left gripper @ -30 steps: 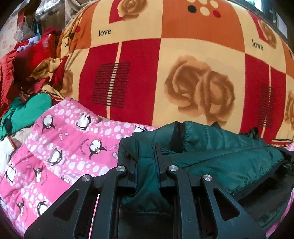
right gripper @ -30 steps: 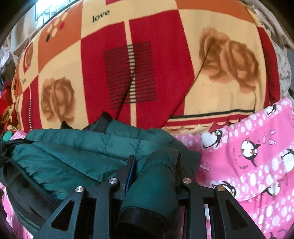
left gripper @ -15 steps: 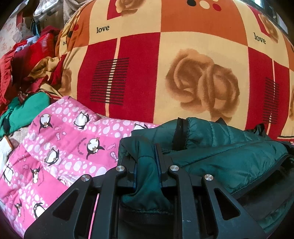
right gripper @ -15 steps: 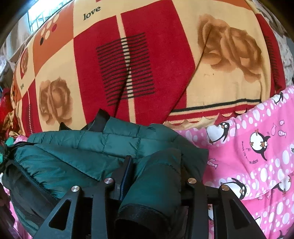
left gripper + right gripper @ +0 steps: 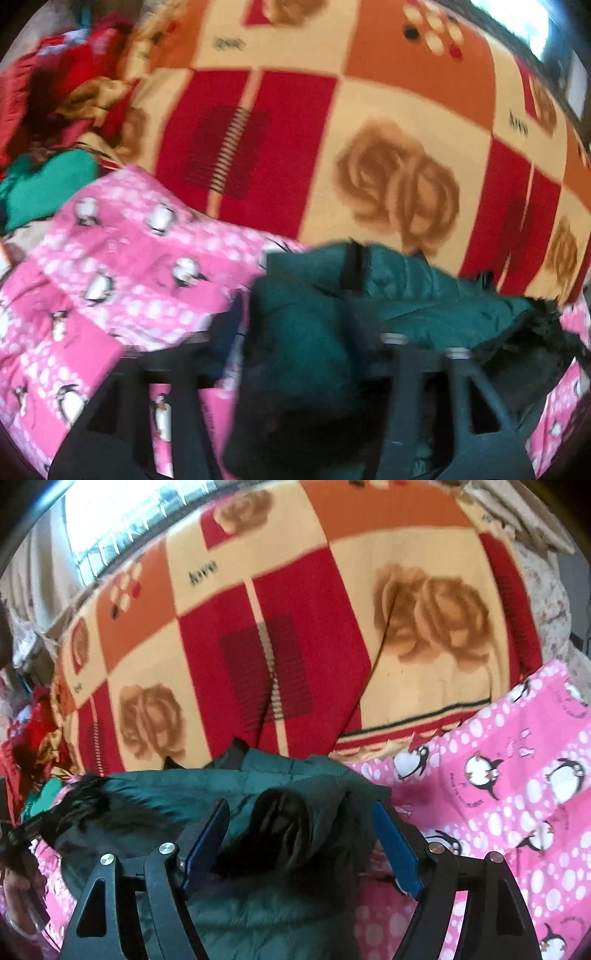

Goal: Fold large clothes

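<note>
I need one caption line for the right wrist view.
Open right claw straddling a green jacket sleeve on a pink penguin quilt.

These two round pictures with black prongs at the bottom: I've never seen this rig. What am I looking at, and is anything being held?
No robot here: a person carries a two-finger gripper in each hand, and each has a wide-angle camera looking along its fingers. One picture comes from the left gripper, blurred by motion; the other from the right gripper. Both look down at a dark green padded jacket lying on a pink penguin-print quilt, with a red, orange and cream rose blanket behind. The jaws of both grippers have just been opening. A jacket sleeve lies between the right gripper's blue pads, but they no longer press it. Nothing is held.
</note>
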Demonstrator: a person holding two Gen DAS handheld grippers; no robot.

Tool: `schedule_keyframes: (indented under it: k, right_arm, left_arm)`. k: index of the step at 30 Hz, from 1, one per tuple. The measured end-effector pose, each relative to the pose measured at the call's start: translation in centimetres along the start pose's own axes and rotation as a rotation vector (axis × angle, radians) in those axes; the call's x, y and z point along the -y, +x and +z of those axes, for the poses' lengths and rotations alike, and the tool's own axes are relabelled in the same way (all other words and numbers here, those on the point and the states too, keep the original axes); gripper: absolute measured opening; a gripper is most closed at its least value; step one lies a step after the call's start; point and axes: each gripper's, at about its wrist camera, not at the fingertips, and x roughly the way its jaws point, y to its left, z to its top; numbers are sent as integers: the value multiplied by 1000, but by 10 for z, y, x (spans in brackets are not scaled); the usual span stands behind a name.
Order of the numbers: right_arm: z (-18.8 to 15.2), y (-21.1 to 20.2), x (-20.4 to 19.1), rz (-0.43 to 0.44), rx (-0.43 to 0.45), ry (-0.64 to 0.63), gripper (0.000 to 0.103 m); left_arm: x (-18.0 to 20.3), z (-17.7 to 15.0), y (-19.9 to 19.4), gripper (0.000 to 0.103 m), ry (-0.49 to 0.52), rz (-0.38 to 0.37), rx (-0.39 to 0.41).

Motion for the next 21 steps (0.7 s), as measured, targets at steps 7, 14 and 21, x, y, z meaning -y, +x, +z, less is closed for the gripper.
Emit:
schedule_keyframes:
  k: [7, 14, 21]
  right_arm:
    - [-25, -35, -45, 152, 60, -180, 77]
    - [-29, 30, -104, 137, -53, -327, 77]
    - [8, 111, -109, 51, -103, -224, 77]
  left_arm:
    - [-21, 2, -42, 78, -35, -8, 79]
    - [-5, -8, -43, 78, -20, -29, 83]
    - [24, -8, 0, 78, 67, 17, 18]
